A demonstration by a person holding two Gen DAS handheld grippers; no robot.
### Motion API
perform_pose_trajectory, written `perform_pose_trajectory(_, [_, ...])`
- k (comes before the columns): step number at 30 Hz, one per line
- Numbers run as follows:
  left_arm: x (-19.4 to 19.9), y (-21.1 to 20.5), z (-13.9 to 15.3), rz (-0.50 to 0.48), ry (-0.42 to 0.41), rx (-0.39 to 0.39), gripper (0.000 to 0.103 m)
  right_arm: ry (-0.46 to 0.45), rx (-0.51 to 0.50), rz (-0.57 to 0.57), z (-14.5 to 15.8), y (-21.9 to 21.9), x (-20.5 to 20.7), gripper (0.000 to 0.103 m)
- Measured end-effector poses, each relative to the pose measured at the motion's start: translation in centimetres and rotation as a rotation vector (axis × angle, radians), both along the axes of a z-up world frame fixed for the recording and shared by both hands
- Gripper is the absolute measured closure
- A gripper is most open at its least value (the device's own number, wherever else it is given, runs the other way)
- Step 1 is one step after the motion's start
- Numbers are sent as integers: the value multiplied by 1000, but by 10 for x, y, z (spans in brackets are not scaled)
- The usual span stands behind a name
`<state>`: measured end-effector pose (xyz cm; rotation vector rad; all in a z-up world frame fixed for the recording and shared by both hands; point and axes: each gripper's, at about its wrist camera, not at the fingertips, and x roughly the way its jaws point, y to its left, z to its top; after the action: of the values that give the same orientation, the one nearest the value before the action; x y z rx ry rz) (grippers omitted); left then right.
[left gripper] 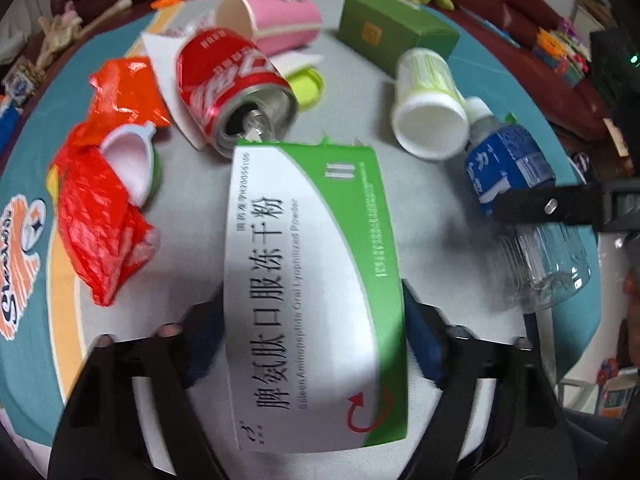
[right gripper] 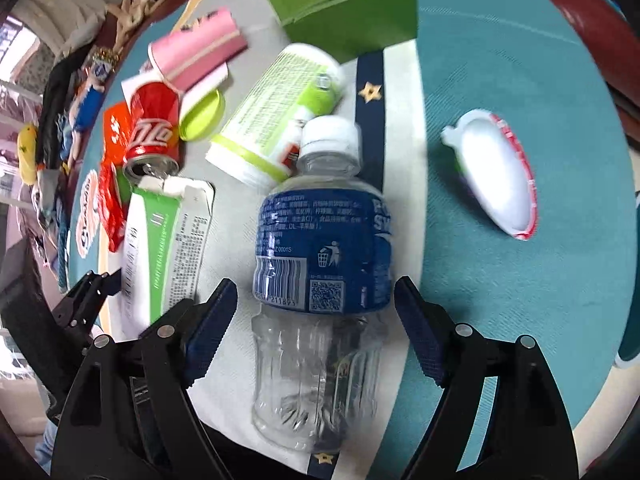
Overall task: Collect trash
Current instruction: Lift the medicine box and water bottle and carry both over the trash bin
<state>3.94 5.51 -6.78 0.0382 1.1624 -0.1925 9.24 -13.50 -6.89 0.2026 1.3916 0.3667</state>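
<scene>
1. Left gripper (left gripper: 314,344): blue-padded fingers sit on either side of a white-and-green cardboard medicine box (left gripper: 312,288), pads apparently against its long sides. Contact on the left pad is partly hidden; it reads as clamped on the box.
2. Right gripper (right gripper: 316,320): jaws spread wide around a clear plastic bottle with blue label and white cap (right gripper: 320,264). Gaps show on both sides; no pad touches it. The bottle lies with its cap pointing away from the gripper.
3. Both items rest on a tabletop (right gripper: 500,280) covered by a teal and pale-grey mat.
4. Just beyond the medicine box: a dented red soda can (left gripper: 236,96) on its side, open mouth toward the camera.
5. Left of the box: a crumpled red-orange plastic bag (left gripper: 100,208), with a small white tub (left gripper: 132,164) on it.
6. Behind the can: a tipped pink paper cup (left gripper: 272,20).
7. A white-and-green paper cup (right gripper: 276,116) lies on its side, touching the bottle's cap.
8. A green cardboard box (right gripper: 344,4) sits at the far edge.
9. A white peel-lid tub (right gripper: 496,176) lies alone on the teal area, well apart to the right.
</scene>
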Motion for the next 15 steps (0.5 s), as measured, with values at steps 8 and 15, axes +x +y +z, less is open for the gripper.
perform_pose_trajectory(8, [-3,-1,25,0,-85,1,30,-93,72,29,20,-1,-12,39])
perform_pose_trajectory(15, [-6,-28,69,-61,-178,20,30,-181,155,-31,53,-46,-23,39])
